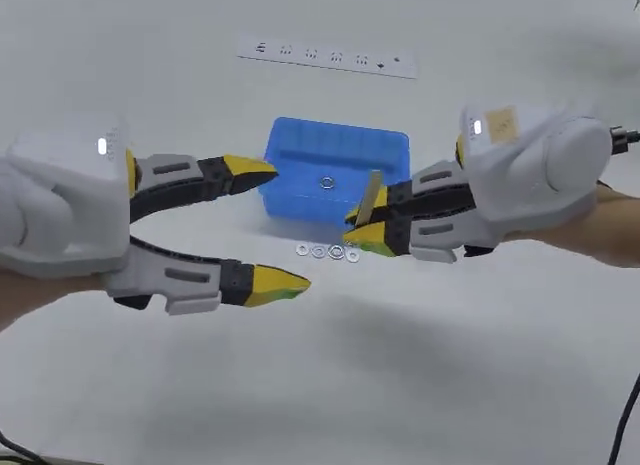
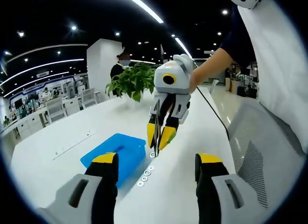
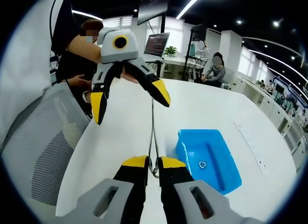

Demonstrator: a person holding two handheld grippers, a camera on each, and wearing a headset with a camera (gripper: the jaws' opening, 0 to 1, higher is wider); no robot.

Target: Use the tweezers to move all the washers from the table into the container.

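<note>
head view: your left gripper (image 1: 285,225) sits just left of the container (image 1: 300,170), jaws spread wide with nothing between them; your right gripper (image 1: 362,233) is at the container's near right corner, jaws pinched on the tweezers (image 1: 372,197); a row of washers (image 1: 328,251) lies on the table (image 1: 400,365) just in front of the container, under the right gripper's tips; one washer (image 1: 327,183) lies inside the container; a power strip (image 1: 325,58) lies beyond the container.

left gripper view: your left gripper (image 2: 157,159) has its jaws far apart and holds nothing; the right gripper (image 2: 159,137) hangs just right of the container (image 2: 115,149), its tweezers (image 2: 156,132) pointing down at the far end of the washers (image 2: 145,175) beside the container's wall; whether the tips touch one, you cannot tell.

right gripper view: your right gripper (image 3: 154,162) is nearly closed, clamped on the tweezers (image 3: 152,127); the container (image 3: 192,142) is just right of them, one washer (image 3: 202,164) on its floor; the left gripper (image 3: 131,106) hovers beyond, splayed wide.
</note>
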